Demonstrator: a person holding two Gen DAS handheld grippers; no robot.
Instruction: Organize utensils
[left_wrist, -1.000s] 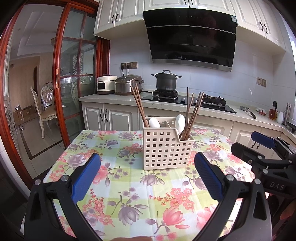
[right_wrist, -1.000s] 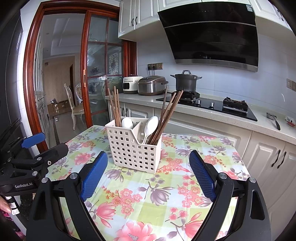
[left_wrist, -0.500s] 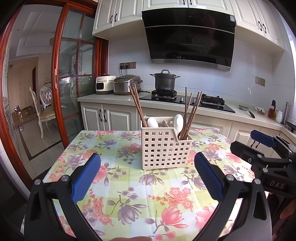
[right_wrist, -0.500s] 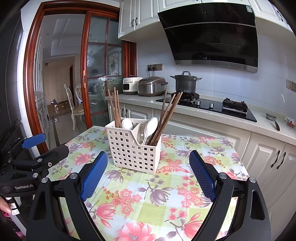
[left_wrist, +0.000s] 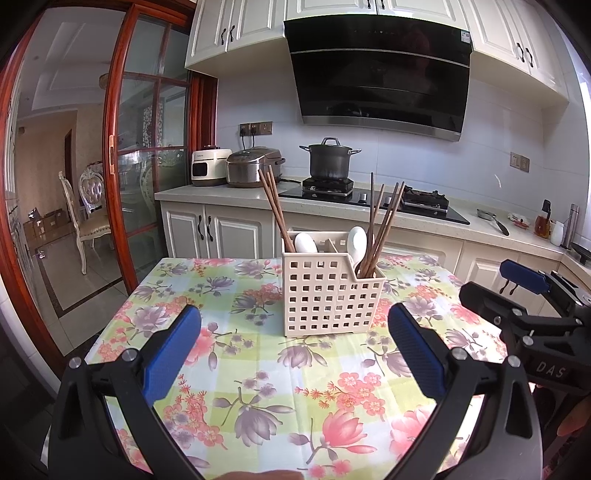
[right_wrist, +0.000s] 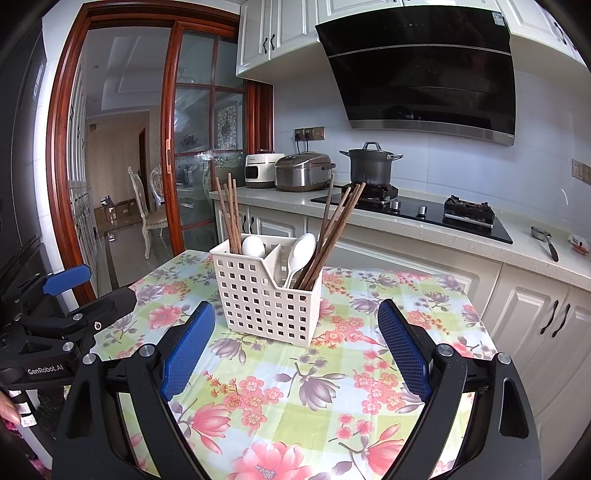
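A cream perforated utensil basket (left_wrist: 328, 295) (right_wrist: 266, 299) stands upright on the floral tablecloth (left_wrist: 258, 369). Its left compartment holds brown chopsticks (left_wrist: 273, 206) (right_wrist: 229, 214) and a white spoon (left_wrist: 306, 243) (right_wrist: 253, 246). In the right compartment are another white spoon (left_wrist: 358, 242) (right_wrist: 302, 254) and more chopsticks (left_wrist: 384, 221) (right_wrist: 336, 229). My left gripper (left_wrist: 295, 350) hovers open in front of the basket, holding nothing. My right gripper (right_wrist: 295, 347) is open and empty too, a little nearer the basket. Each gripper shows at the edge of the other's view.
Behind the table runs a kitchen counter (left_wrist: 424, 221) with a hob, a dark pot (left_wrist: 330, 158), a rice cooker (left_wrist: 255, 168) and a white appliance (left_wrist: 208, 168). A glass sliding door (left_wrist: 147, 166) with a red wooden frame stands at the left. White cabinets (right_wrist: 546, 325) flank the table's right.
Both grippers have shifted only slightly; the basket sits a touch further left in the left wrist view. Both stay open, and nothing on the table has moved.
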